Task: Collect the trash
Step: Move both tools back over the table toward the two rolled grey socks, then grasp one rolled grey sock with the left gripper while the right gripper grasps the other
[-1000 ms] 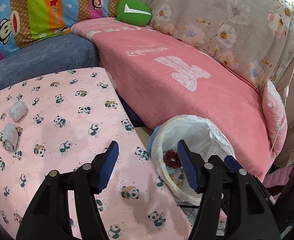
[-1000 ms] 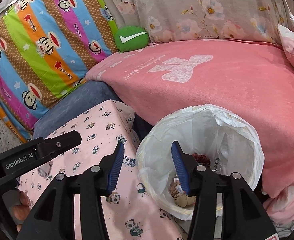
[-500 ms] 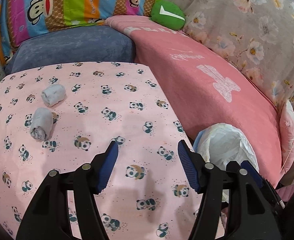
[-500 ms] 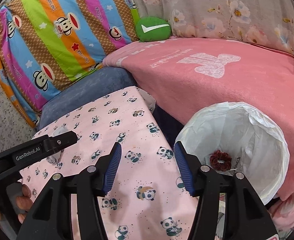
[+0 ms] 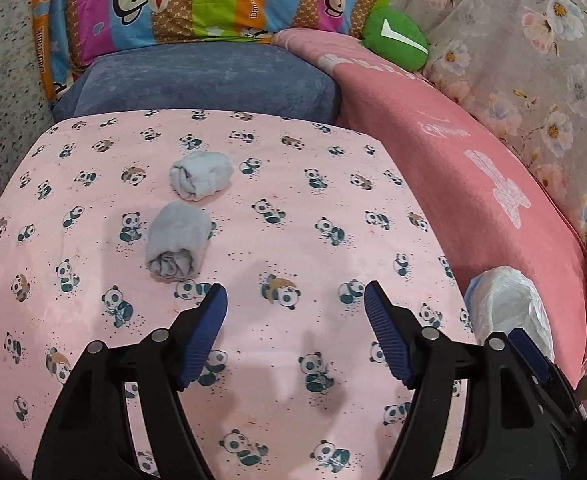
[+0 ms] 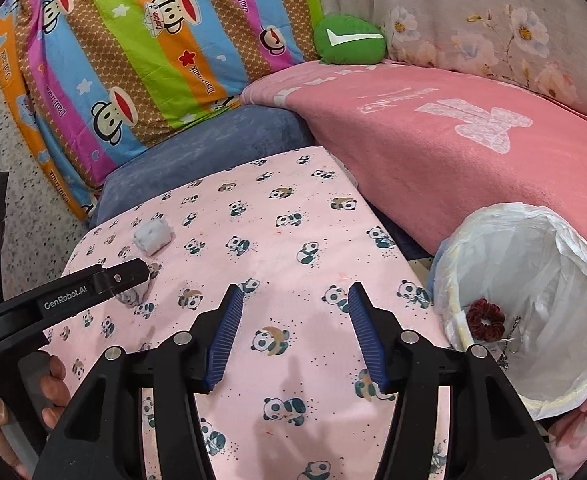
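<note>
Both the left gripper point(image 5: 295, 300) and right gripper point(image 6: 291, 300) hover with fingers spread and empty over the table point(image 5: 333, 184), where two grey wads point(image 5: 177, 240) point(image 5: 201, 174) apparently await collection; the bin point(image 6: 573, 264) beside it already holds a red scrunchie point(image 6: 485, 318).

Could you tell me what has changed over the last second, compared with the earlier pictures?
Both open grippers swung left, away from the trash bin and over the panda cloth: the left gripper now faces the two rolled grey bundles, the right gripper hangs beside the bin. Nothing was grasped or released; the bundles and the red scrunchie stayed put.
</note>
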The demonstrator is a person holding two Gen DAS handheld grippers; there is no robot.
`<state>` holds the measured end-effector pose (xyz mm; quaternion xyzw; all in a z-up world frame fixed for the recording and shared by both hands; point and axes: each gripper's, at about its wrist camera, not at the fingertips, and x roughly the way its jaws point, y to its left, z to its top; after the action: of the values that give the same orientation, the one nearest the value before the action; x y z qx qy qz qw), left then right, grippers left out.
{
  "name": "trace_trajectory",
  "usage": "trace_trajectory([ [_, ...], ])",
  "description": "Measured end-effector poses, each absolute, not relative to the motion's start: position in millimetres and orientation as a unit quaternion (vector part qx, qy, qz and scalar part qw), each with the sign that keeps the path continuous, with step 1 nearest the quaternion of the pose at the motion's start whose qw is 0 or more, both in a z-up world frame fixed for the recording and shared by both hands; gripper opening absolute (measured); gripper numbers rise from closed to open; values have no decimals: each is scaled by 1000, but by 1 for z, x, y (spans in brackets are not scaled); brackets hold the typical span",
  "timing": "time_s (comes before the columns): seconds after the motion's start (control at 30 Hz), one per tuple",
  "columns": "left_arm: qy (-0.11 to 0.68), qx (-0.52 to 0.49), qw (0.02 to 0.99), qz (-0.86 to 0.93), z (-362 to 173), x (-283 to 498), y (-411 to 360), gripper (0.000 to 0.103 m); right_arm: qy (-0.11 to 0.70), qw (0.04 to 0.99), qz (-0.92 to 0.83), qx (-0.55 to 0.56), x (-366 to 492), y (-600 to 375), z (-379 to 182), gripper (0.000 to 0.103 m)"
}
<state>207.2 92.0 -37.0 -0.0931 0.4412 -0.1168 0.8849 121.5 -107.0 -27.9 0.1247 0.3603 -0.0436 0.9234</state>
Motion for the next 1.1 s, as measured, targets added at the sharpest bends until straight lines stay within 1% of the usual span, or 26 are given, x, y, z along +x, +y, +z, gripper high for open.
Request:
trace_trajectory([
  [0.5,470,-117,872,-73,-81,257,144,70,388,917,-1,94,175,-47,-50,54],
  [0.63,475,-124,868,-74,-89,270,149,70,393,915,9,91,192,-34,-56,54],
  [0.67,476,-127,867,-76,-90,273,151,68,394,914,11,91,196,-31,-57,54],
  [0.73,477,-131,865,-82,-93,277,155,60,397,913,16,92,204,-25,-59,54],
  [0.77,478,-132,864,-85,-94,279,156,50,399,912,18,92,208,-22,-60,54],
  [0.8,479,-133,863,-90,-95,280,159,35,400,912,20,91,212,-19,-61,54],
  [0.83,480,-136,861,-96,-96,281,162,30,401,911,22,91,217,-16,-63,54],
  [0.87,480,-140,860,-100,-96,282,166,29,402,911,24,90,220,-13,-64,54],
  [0.9,478,-144,860,-101,-95,283,169,24,403,911,27,89,225,-9,-65,54],
  [0.93,476,-147,861,-103,-95,283,173,22,403,911,29,87,230,-5,-66,54],
  [0.97,474,-148,861,-106,-94,284,176,11,403,911,31,85,234,-1,-66,54],
  [1.0,474,-149,861,-107,-94,285,179,8,403,911,33,82,240,3,-67,54],
  [1.1,466,-156,864,-108,-89,286,190,7,402,911,37,80,253,12,-67,54],
])
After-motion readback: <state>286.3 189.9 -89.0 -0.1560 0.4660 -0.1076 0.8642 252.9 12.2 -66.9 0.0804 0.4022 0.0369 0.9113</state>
